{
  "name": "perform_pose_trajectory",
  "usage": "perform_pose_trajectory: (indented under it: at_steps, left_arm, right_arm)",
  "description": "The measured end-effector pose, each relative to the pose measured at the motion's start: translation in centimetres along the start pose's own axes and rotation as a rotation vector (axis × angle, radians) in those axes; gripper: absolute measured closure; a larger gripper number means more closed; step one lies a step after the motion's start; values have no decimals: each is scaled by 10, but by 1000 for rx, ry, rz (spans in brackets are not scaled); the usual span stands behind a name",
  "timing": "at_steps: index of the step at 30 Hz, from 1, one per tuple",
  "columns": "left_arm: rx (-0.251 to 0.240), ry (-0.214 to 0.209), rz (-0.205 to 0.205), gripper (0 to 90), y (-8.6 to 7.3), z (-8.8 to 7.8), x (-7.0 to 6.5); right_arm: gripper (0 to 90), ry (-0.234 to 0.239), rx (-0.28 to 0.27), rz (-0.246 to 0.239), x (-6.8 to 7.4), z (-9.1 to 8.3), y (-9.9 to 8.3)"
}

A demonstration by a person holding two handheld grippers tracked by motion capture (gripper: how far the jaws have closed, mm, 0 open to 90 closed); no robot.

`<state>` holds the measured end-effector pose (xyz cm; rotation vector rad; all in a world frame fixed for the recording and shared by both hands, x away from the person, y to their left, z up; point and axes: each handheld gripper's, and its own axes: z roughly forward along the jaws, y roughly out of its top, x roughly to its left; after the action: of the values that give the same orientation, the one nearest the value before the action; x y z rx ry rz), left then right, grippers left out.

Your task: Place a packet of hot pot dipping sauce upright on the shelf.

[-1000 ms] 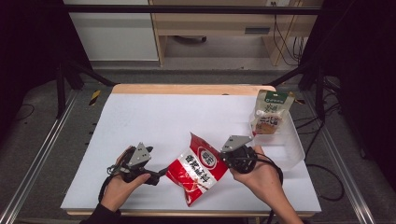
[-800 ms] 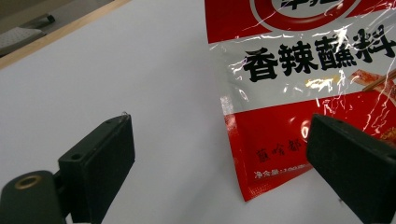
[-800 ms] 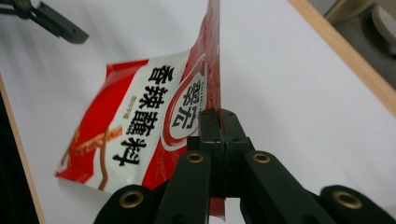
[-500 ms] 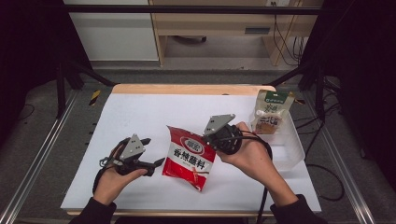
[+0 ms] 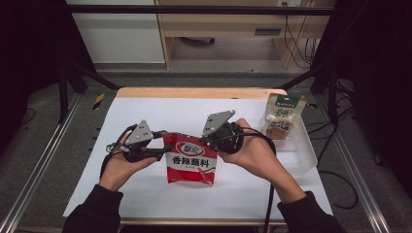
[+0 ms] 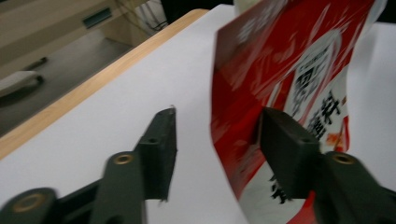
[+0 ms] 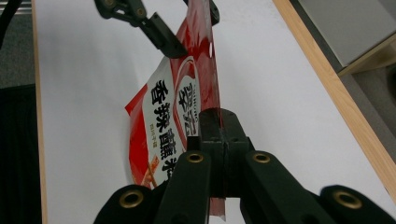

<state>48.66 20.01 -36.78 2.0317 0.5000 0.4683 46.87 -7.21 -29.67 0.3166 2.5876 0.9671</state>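
A red seasoning packet (image 5: 190, 162) with a white label hangs upright above the white table (image 5: 145, 111), between my two hands. My right gripper (image 5: 208, 140) is shut on the packet's top right edge; in the right gripper view its jaws (image 7: 219, 116) pinch the thin red film (image 7: 163, 116). My left gripper (image 5: 163, 144) is at the packet's top left corner. Its jaws have just been closing. In the left gripper view the packet's edge (image 6: 289, 60) stands between them, against the right jaw, and the left jaw is still apart from it (image 6: 217, 130).
A beige pouch with a green top (image 5: 282, 116) leans in a clear plastic tray (image 5: 306, 155) at the table's right side. A wooden strip (image 5: 194, 92) runs along the far edge. Cables trail from both grippers.
The packet went from lying flat on the table to hanging upright, lifted and shifted left by my right gripper. Both hands rose. My left gripper's jaws narrowed around the packet's left edge.
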Motion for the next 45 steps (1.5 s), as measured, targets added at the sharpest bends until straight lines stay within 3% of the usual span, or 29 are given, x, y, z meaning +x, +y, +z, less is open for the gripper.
perform_pose_trajectory:
  at_steps: [3, 6, 11, 14, 20, 26, 31, 36, 45]
  left_arm:
    - [-4, -48, -5, 618, 1, 3, 2]
    - [27, -64, -9, 730, 2, 4, 2]
    - [18, -117, -15, 893, 8, 0, -3]
    - [15, -117, -11, 900, 16, -3, -7]
    - [1, -116, 38, 900, 33, -9, -12]
    - [35, -103, 97, 900, 43, -10, -17]
    - [31, -108, 114, 900, 45, -10, -20]
    - [23, -115, 126, 900, 46, -10, -23]
    - [11, -120, 114, 900, 46, -9, -23]
  right_arm:
    - [900, 16, 8, -5, -1, -1, 1]
    - [900, 24, 29, -4, -3, -2, -1]
    - [900, 35, 34, 15, -9, -8, -5]
    - [900, 37, 31, 13, -14, -14, -6]
    - [860, 29, 70, -9, -20, -21, -6]
    - [738, 23, 102, -38, -25, -17, -8]
    - [653, -1, 139, -56, -25, -10, -7]
    - [640, 11, 169, -70, -28, -3, -8]
    - [748, 32, 204, -80, -31, 3, -11]
